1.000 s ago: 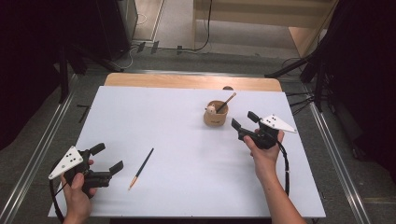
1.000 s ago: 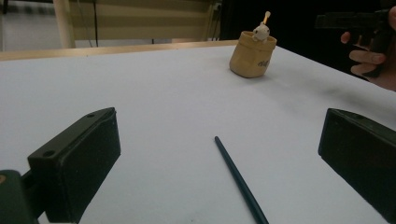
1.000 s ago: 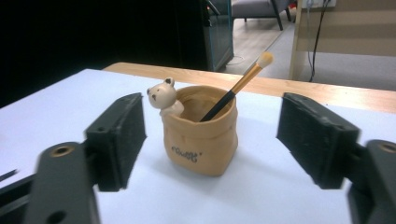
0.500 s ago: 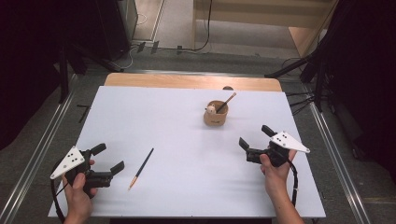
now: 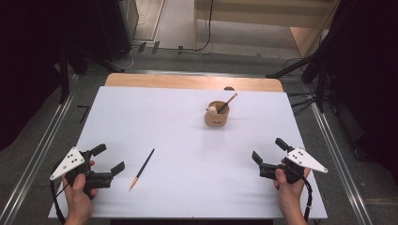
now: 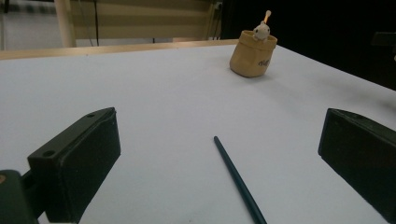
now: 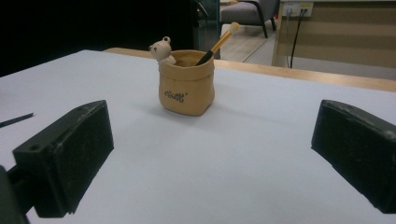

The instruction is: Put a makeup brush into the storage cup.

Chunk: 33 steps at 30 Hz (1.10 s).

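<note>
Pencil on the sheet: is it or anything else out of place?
The pencil lies loose on the white table, apart from the tan holder, where another pencil stands leaning. It sits just ahead of the open left hand-held gripper. Nothing looks spilled or damaged.

I see a smooth, matt white sheet over the table (image 5: 187,126), with bare wood along its far edge. My left tool (image 5: 109,159) and right tool (image 5: 267,150) look like matt black plastic. The pencil (image 5: 142,168) is glossy dark, and the tan pot (image 7: 187,84) has a dull, soft-looking surface.
</note>
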### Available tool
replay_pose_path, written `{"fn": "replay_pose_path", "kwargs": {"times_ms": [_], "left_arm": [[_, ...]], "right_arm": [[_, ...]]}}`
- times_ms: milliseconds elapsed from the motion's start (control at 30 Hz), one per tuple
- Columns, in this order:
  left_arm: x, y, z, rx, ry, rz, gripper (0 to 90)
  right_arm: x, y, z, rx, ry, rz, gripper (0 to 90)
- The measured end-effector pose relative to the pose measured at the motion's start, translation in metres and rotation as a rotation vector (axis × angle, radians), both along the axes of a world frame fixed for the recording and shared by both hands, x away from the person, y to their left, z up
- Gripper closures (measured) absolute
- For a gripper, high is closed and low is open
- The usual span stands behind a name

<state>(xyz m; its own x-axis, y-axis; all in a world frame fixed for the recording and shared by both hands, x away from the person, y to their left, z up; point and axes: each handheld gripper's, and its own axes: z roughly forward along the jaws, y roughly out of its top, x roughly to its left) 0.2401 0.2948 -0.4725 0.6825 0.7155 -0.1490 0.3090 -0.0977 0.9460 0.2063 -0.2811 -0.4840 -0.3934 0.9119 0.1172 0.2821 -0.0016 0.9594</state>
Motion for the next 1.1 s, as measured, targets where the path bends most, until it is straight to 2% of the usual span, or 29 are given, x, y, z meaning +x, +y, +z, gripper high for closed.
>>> {"fn": "replay_pose_path", "kwargs": {"times_ms": [200,400,500,700,833,933,1100], "left_arm": [[-0.001,-0.002,0.003,-0.008,0.0,-0.01,0.0],[-0.001,-0.005,0.004,0.019,-0.008,-0.006,0.0],[-0.001,-0.007,0.005,0.012,0.001,-0.025,0.0],[-0.003,-0.016,0.007,0.037,0.019,-0.052,0.0],[-0.003,-0.024,0.004,0.082,0.057,-0.076,0.0],[-0.004,-0.029,0.003,0.104,0.067,-0.093,0.0],[-0.003,-0.029,0.002,0.103,0.075,-0.1,0.0]], "right_arm": [[-0.013,-0.014,-0.009,0.024,0.015,-0.027,0.0],[-0.025,-0.024,-0.015,0.027,0.027,-0.04,0.0],[-0.03,-0.026,-0.015,0.011,0.024,-0.045,0.0],[-0.031,-0.027,-0.017,0.001,0.027,-0.042,0.0],[-0.03,-0.027,-0.018,-0.008,0.03,-0.041,0.0],[-0.029,-0.027,-0.019,-0.006,0.03,-0.04,0.0],[-0.029,-0.027,-0.02,-0.003,0.033,-0.039,0.0]]}}
